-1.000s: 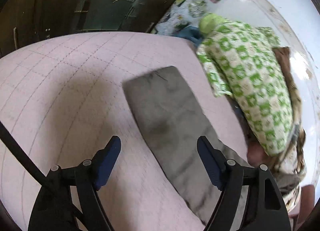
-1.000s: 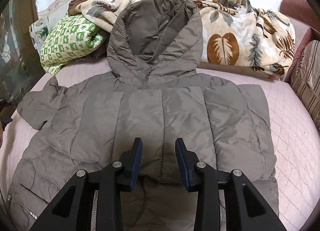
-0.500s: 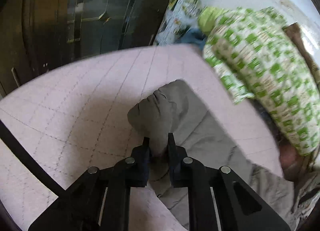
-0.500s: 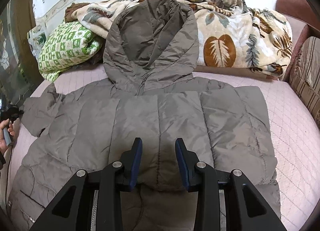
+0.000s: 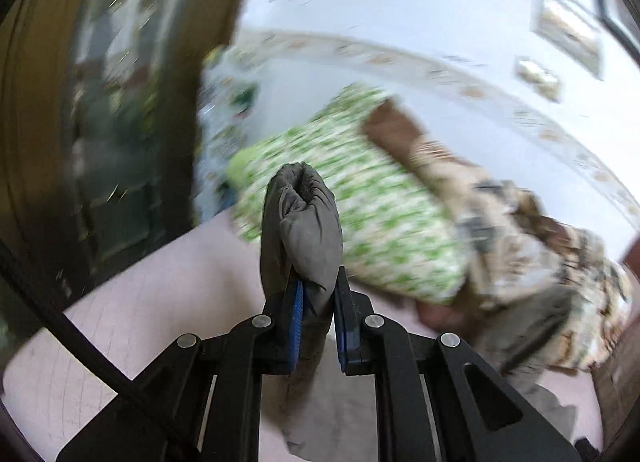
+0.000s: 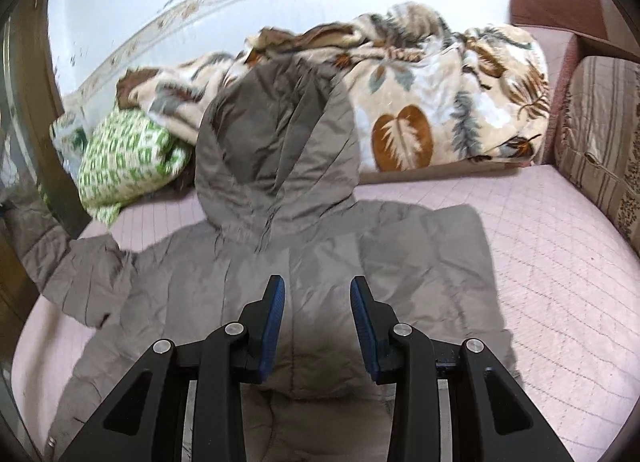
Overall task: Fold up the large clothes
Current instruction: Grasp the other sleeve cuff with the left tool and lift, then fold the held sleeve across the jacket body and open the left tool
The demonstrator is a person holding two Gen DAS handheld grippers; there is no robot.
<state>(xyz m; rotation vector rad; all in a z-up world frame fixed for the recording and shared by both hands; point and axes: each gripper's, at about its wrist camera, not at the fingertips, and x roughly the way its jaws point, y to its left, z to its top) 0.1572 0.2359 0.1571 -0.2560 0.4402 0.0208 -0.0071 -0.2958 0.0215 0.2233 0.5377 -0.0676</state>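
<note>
The left tongs have closed within the last second: a second ago the jaws stood wide on either side of the flat sleeve, and now they are clamped on the sleeve cuff, whose bunched end stands up above the pads at the centre of the left wrist frame. The sleeve has left the bed; behind it the frame now shows wall and the green-patterned bundle rather than pink quilting, and the heavy blur indicates a fast lift. In the right wrist frame the grey hooded jacket lies front up across the bed, hood toward the leaf-print blanket at the top of the frame. At the left of that frame the sleeve no longer lies flat but runs up toward the left edge. The right tongs hover over the middle of the jacket body, jaws part open with nothing between the pads. Judgement: the first fold is under way, with the sleeve raised to be carried inward over the chest panel; body and hood remain unfolded.
</note>
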